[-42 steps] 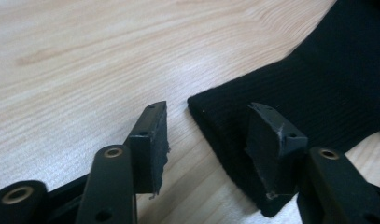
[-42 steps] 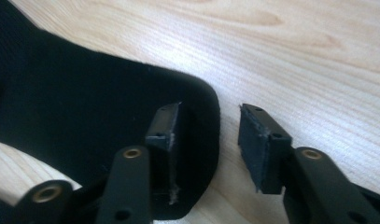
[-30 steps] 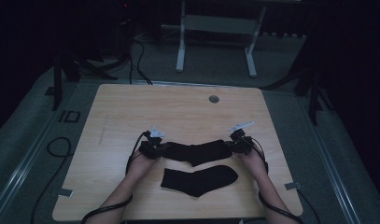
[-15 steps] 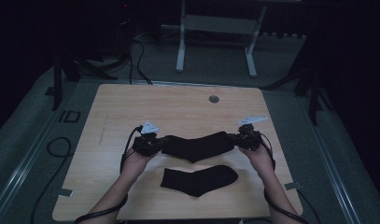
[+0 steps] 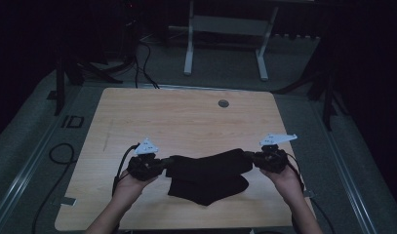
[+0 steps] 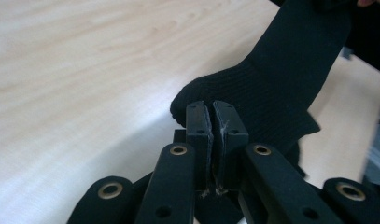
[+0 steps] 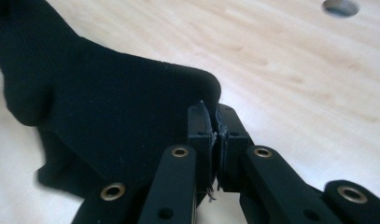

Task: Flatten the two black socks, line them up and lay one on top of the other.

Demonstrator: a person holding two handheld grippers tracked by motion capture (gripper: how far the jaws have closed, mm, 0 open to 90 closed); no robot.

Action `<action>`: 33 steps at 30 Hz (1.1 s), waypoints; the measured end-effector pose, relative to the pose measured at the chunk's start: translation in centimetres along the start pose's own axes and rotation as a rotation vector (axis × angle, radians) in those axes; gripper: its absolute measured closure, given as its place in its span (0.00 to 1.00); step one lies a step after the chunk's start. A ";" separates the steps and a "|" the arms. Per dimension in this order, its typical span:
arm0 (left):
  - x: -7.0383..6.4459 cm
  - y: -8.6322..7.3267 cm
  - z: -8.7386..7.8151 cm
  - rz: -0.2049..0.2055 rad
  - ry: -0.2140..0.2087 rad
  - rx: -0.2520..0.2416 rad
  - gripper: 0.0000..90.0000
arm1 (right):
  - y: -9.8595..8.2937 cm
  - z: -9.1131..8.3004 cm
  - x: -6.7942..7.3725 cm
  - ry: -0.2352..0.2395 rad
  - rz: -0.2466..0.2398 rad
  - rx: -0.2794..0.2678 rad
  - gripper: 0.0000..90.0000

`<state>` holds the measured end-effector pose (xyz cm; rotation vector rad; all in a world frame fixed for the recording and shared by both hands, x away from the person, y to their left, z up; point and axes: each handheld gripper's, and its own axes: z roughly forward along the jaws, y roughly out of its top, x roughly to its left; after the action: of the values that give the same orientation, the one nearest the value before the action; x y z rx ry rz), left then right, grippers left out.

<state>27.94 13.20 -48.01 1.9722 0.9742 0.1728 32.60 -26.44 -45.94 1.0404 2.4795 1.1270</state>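
A: Where's the sock (image 5: 208,163)?
B: Stretched between both grippers, left (image 5: 159,163) and right (image 5: 249,157), jaws clamped on its ends, over the second sock (image 5: 206,187).
A: Next?
B: Probably lower it squarely onto that one.

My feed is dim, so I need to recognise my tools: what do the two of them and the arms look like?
Both the left tool and right tool are black, each topped by a grey three-cornered plate, with brass-coloured rivets on the linkages. Black cables trail back. Forearms are bare, no sleeves in view.
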 end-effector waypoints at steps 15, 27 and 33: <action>0.6 -4.3 4.0 -0.072 -0.068 0.132 0.96 | -5.3 2.6 0.5 0.037 0.059 0.118 0.95; 1.5 -5.5 5.7 -0.051 -0.022 0.151 0.94 | -6.9 5.2 -0.7 0.032 0.095 0.158 0.94; 1.3 -4.4 3.9 -0.015 0.037 0.077 0.75 | -5.9 3.6 -0.4 0.034 0.079 0.108 0.65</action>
<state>28.18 12.72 -53.99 2.0375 1.0330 0.1666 31.53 -27.27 -52.73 1.1675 2.5720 1.0517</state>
